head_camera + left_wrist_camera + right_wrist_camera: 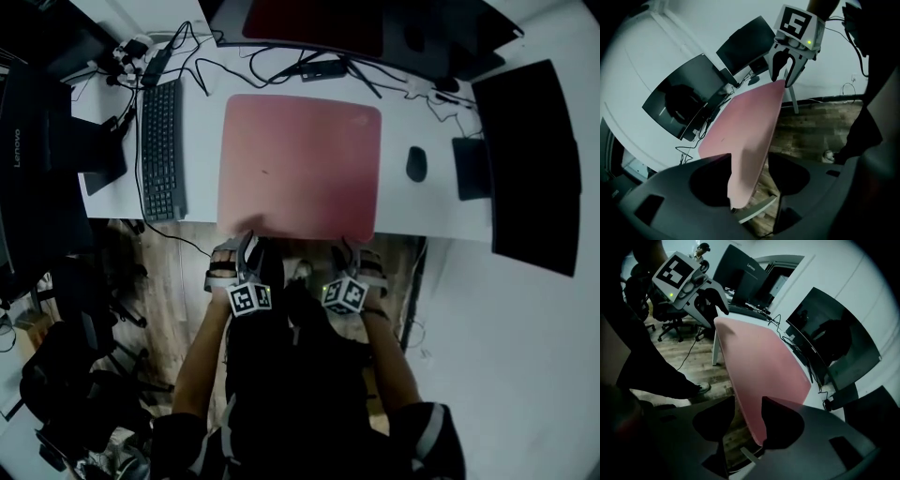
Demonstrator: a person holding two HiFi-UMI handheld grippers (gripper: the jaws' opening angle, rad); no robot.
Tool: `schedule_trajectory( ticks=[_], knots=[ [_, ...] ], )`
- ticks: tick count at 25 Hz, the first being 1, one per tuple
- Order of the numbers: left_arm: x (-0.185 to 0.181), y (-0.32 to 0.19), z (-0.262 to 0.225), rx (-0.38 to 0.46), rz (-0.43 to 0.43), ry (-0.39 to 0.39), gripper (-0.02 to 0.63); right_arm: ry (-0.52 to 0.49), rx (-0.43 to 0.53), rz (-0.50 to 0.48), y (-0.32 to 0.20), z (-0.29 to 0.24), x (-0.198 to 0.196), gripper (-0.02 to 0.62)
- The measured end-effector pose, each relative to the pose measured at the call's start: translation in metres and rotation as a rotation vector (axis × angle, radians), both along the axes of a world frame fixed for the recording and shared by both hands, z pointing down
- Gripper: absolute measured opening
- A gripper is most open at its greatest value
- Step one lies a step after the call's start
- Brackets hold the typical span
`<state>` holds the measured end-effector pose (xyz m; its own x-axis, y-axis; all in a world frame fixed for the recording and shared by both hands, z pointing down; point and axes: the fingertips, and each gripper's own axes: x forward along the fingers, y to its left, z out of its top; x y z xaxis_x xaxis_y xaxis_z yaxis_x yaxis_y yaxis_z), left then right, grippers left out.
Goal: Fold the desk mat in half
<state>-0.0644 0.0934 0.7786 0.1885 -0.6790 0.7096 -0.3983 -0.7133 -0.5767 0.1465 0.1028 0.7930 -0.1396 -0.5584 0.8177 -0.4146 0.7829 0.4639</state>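
So the biggest thing here is the white desk, running across the top of the head view with wooden floor below it. There's a curved monitor at the back, another dark monitor off to the right, and a Lenovo monitor on the left.

The pink desk mat is lying flat and unfolded in the middle of the desk, between the keyboard and the mouse. Its near edge comes right up to the desk's front edge. The black keyboard sits just left of it, turned lengthwise, with cables tangled behind.

Both grippers are at that near edge, one per corner. The left gripper has its jaws spread wide, and the mat's near left corner sits in the gap. There's daylight on one side, so it isn't clamped. Same deal for the right gripper: jaws apart, with the near right corner poking in between but not pinched. Each gripper's view shows the other one at the far end of the same edge.

The black mouse sits on bare desk just right of the mat, not touching it.
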Motion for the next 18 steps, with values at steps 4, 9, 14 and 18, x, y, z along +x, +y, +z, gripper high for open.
schedule_trajectory(
  ticks=[4,9,14,18],
  knots=[
    [-0.002,-0.005,0.022,0.0,0.055,-0.108,0.233,0.094,0.016,-0.035,-0.006,0.023,0.009,0.166],
    [-0.007,-0.011,0.041,-0.008,0.064,-0.177,0.233,0.167,0.014,-0.084,-0.013,0.036,0.008,0.175],
    [-0.014,-0.016,0.047,0.0,0.021,-0.167,0.2,0.15,0.011,-0.073,-0.012,0.039,0.004,0.157],
    [-0.016,-0.016,0.047,-0.001,0.01,-0.159,0.16,0.144,0.013,-0.08,-0.014,0.035,0.003,0.134]
  ],
)
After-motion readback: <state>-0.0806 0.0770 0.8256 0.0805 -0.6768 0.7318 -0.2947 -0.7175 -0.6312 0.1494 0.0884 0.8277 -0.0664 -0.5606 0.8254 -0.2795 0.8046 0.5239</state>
